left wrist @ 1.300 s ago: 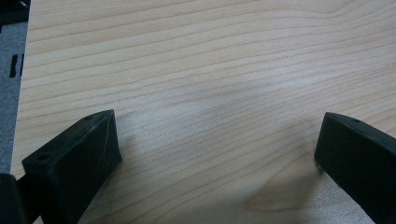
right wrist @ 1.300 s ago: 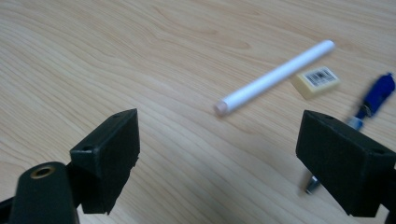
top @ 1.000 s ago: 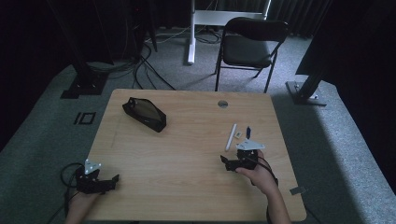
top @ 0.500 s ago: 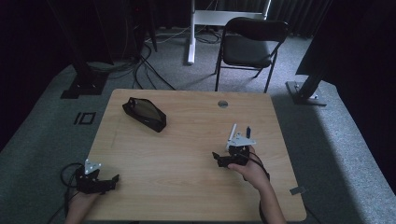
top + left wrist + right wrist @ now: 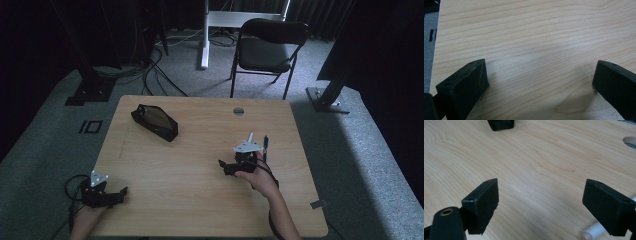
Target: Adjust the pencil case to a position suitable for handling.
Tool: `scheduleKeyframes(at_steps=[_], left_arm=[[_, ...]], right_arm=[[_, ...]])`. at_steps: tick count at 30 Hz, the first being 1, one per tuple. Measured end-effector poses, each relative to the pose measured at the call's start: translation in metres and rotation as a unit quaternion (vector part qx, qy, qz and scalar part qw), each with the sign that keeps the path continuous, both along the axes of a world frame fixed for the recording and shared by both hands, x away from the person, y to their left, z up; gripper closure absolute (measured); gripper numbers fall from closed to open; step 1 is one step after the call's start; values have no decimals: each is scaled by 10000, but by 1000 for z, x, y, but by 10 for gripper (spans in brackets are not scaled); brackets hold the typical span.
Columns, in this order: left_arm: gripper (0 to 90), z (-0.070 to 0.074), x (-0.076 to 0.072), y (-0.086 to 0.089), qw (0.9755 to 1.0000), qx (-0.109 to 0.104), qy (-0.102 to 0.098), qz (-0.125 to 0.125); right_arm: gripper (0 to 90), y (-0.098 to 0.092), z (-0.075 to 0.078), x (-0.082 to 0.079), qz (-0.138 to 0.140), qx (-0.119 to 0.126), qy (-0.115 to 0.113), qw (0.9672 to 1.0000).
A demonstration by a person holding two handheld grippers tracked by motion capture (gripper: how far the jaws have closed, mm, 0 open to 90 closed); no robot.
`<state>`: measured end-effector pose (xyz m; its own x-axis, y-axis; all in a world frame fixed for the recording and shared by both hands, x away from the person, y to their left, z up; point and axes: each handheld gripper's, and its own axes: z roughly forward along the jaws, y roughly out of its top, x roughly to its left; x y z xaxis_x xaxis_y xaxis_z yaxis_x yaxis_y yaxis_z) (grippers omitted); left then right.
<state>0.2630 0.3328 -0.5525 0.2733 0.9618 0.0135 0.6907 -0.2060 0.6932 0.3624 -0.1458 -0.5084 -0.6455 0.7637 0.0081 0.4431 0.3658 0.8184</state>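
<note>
Pens lie on the desk (image 5: 200,200) just beside the right tool (image 5: 231,166): a white pen (image 5: 249,138) and a dark pen (image 5: 265,148), both on the far side of that tool from the black case (image 5: 154,122). In the right gripper view the white pen's end (image 5: 592,231) is seen just by the right-hand jaw. The right tool's jaws are spread wide and nothing is held between them; they point toward the case. The left tool (image 5: 111,196) rests near the desk's near edge, well apart from the case, its jaws likewise wide apart and empty.

The step in hand is judged to be picking up a pen. For a clean grasp, the right tool should be turned away from the case so the pen lies crosswise between the jaws, then lowered until the tips touch the wood. The pen should be gripped near its middle, since a round barrel may roll.
</note>
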Motion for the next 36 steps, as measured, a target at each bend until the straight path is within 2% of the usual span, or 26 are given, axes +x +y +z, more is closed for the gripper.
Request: scheduleKeyframes(at_steps=[16,24,36], left_arm=[[3,0,0,0,10000,3,2,-3],[3,0,0,0,10000,3,1,-2],[3,0,0,0,10000,3,2,-1]], right_arm=[[133,27,-1,13,163,89,-68,9998],[133,43,-4,21,278,112,-8,9995],[133,77,-5,34,500,247,7,9984]])
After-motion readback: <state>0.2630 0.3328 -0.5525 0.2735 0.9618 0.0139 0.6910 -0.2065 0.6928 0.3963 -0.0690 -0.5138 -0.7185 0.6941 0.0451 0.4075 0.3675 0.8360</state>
